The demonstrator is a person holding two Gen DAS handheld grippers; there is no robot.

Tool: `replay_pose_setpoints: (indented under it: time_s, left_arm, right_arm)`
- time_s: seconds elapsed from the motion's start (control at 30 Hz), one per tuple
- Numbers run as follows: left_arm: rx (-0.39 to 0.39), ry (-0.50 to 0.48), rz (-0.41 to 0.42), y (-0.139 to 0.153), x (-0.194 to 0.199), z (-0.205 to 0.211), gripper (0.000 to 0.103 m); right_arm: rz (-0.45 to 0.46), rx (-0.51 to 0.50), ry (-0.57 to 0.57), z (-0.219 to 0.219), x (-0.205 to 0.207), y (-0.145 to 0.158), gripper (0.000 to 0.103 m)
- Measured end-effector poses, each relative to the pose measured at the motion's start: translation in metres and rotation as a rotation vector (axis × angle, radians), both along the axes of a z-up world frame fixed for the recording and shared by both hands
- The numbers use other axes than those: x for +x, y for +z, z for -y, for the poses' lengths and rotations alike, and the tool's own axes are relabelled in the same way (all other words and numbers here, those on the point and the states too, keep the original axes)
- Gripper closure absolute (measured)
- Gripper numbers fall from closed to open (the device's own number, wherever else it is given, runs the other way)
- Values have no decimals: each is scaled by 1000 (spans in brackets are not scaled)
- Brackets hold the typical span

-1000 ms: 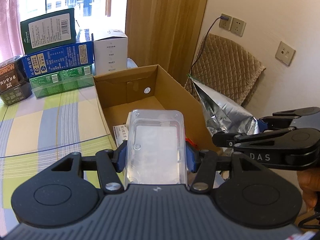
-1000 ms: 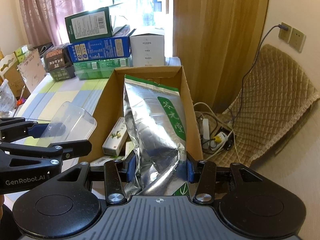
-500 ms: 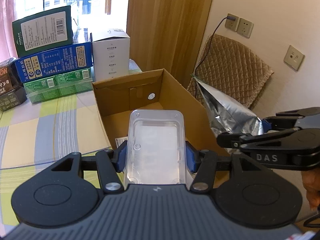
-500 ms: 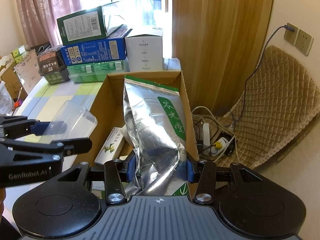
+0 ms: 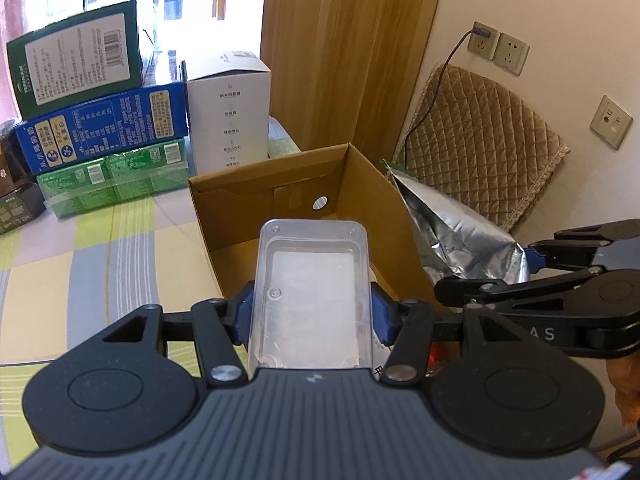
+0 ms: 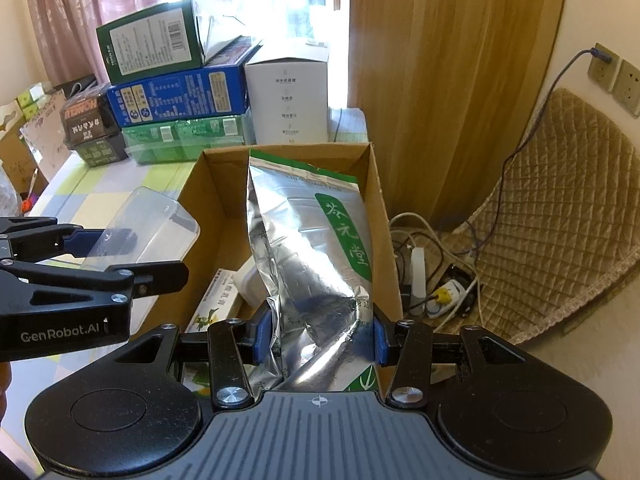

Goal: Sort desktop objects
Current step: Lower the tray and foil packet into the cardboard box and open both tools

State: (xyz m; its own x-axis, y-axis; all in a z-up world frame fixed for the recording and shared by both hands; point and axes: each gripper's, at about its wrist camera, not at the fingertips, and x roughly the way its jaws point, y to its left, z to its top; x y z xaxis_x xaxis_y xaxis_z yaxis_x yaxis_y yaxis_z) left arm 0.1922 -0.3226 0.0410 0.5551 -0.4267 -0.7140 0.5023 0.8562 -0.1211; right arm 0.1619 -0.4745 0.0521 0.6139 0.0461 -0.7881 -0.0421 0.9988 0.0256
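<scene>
My left gripper (image 5: 311, 314) is shut on a clear plastic container (image 5: 310, 288), held above the near end of an open cardboard box (image 5: 280, 184). My right gripper (image 6: 320, 340) is shut on a silver foil tea bag (image 6: 308, 256) with a green label, held upright over the box (image 6: 376, 216) near its right wall. In the right wrist view the left gripper (image 6: 132, 250) and the clear container (image 6: 148, 228) hover at the box's left rim. A small green and white carton (image 6: 212, 308) lies inside the box.
Stacked green, blue and dark boxes (image 5: 96, 120) and a white box (image 5: 228, 112) stand on the striped table behind the cardboard box. Right of the table are a quilted chair (image 6: 552, 216), a power strip with cables (image 6: 432, 276) on the floor, and wall sockets (image 5: 500, 48).
Both grippers have risen and drawn back a little from the box, still holding the container and the foil bag. The box appears lower and farther in both views.
</scene>
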Motion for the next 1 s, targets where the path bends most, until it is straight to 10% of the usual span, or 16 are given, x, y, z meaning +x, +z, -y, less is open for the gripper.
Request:
replay_pose_setpoints:
  time_s: [1.0]
  left_arm:
    - [12,8,-61,-22,78,18,52]
  right_arm:
    - [-103,13,-7,8,70,-29,59]
